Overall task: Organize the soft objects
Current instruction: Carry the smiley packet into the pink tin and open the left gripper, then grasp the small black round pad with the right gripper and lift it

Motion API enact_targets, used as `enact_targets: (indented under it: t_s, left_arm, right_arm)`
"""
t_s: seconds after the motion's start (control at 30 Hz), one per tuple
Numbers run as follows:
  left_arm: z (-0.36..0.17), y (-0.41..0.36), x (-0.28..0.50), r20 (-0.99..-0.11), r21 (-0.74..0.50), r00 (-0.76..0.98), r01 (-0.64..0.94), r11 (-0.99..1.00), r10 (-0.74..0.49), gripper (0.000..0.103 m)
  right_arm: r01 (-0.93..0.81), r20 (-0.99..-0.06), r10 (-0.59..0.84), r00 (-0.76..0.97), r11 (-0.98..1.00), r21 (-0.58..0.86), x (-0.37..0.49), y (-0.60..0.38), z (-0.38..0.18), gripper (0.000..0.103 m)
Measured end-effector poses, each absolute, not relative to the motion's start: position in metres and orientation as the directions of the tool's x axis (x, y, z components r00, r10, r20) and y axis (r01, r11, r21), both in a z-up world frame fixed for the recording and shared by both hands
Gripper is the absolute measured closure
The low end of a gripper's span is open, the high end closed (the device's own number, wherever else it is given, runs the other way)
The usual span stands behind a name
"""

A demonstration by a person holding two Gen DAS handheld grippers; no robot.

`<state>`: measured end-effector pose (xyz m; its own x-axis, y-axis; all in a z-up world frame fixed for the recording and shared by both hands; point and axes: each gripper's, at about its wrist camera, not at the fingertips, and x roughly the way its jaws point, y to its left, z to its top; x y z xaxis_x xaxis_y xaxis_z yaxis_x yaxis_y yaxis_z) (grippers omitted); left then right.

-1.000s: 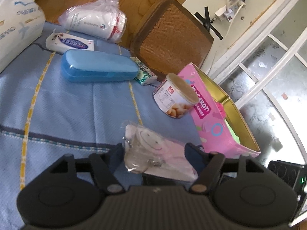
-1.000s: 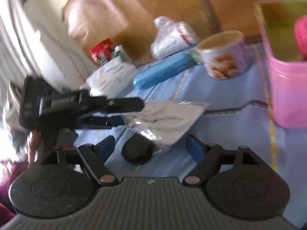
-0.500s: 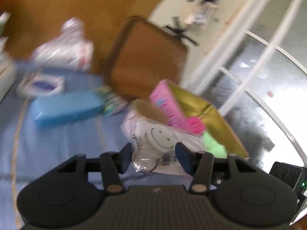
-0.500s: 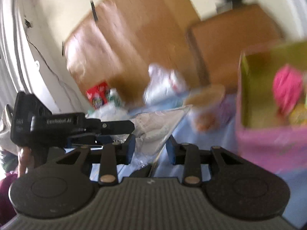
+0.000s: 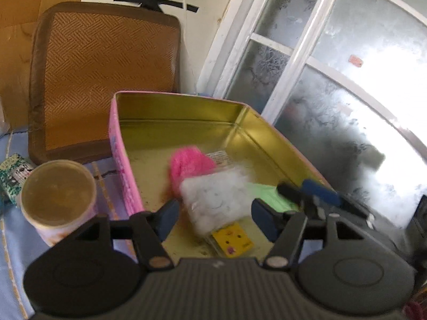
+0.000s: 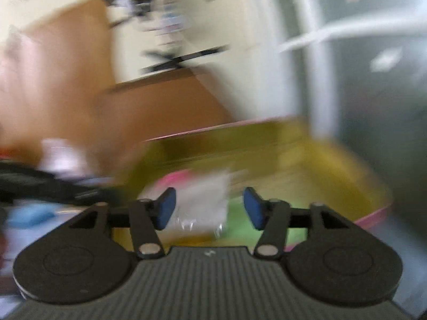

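Now | pink tin (image 5: pixel 121 160) is sitting on the table | clear smiley pouch (image 5: pixel 216 202) is dropping inside it: light, floppy, slippery, best pinched at an edge | left tool (image 5: pixel 214 217) and right tool (image 6: pixel 206 210) are both opening, pads touching nothing

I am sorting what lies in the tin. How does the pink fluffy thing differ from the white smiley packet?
The pink fluffy thing is bright, fuzzy and bare; the white packet is pale and seems wrapped in clear plastic. The pink thing lies deeper in the tin; the packet is nearer, between the left gripper's opening jaws, untouched. Both look soft.
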<state>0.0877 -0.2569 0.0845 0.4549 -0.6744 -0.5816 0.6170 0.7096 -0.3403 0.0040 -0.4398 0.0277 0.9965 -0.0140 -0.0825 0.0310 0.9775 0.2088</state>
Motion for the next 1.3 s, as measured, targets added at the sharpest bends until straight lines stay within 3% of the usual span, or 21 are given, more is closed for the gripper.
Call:
enact_targets:
  t_s: [0.07, 0.17, 0.33, 0.53, 0.67, 0.83, 1.0, 1.2, 1.23, 1.27, 1.3]
  left_arm:
    - [0.088, -0.244, 0.076, -0.558, -0.316, 0.480, 0.632, 0.708, -0.677, 0.034]
    - [0.094, -0.218, 0.058, -0.522, -0.266, 0.539, 0.634, 0.726, -0.661, 0.032]
    - [0.097, -0.161, 0.041, -0.466, -0.323, 0.580, 0.591, 0.739, -0.668, 0.030]
    - [0.083, -0.072, 0.025, -0.438, -0.355, 0.691, 0.455, 0.817, -0.575, 0.027]
    - [0.063, -0.012, 0.019, -0.453, -0.393, 0.748, 0.320, 0.862, -0.485, 0.027]
    - [0.038, 0.052, 0.013, -0.497, -0.444, 0.777, 0.153, 0.883, -0.386, 0.026]
    - [0.022, 0.060, 0.017, -0.509, -0.526, 0.728, 0.158, 0.835, -0.459, 0.026]
    - [0.020, 0.019, 0.016, -0.520, -0.508, 0.660, 0.271, 0.817, -0.542, 0.026]
    - [0.020, 0.014, 0.015, -0.525, -0.502, 0.650, 0.286, 0.816, -0.550, 0.026]
    - [0.019, 0.008, 0.013, -0.530, -0.497, 0.640, 0.297, 0.815, -0.556, 0.026]
    - [0.019, 0.004, 0.011, -0.535, -0.495, 0.630, 0.305, 0.813, -0.562, 0.026]
  right_arm:
    - [0.031, -0.008, -0.030, 1.000, 0.959, 0.280, -0.003, -0.452, 0.026, 0.039]
    - [-0.016, 0.069, -0.010, 0.998, 0.930, 0.368, -0.011, -0.454, 0.023, 0.036]
    - [-0.107, 0.143, 0.067, 0.987, 0.949, 0.296, -0.020, -0.410, 0.024, 0.034]
    - [-0.304, 0.175, 0.280, 0.944, 0.944, 0.128, -0.031, -0.335, 0.020, 0.027]
    - [-0.437, 0.084, 0.432, 0.898, 0.898, 0.047, -0.027, -0.284, 0.015, 0.025]
    - [-0.549, -0.147, 0.554, 0.819, 0.832, 0.079, -0.007, -0.248, 0.006, 0.025]
    - [-0.582, -0.279, 0.574, 0.770, 0.811, 0.065, -0.006, -0.231, -0.002, 0.024]
    - [-0.614, -0.368, 0.561, 0.742, 0.789, -0.035, -0.015, -0.208, -0.016, 0.023]
    - [-0.612, -0.363, 0.546, 0.755, 0.785, -0.093, -0.020, -0.203, -0.020, 0.031]
    - [-0.633, -0.348, 0.566, 0.747, 0.765, -0.115, -0.025, -0.203, -0.021, 0.046]
    - [-0.644, -0.349, 0.577, 0.738, 0.757, -0.109, -0.025, -0.203, -0.019, 0.048]
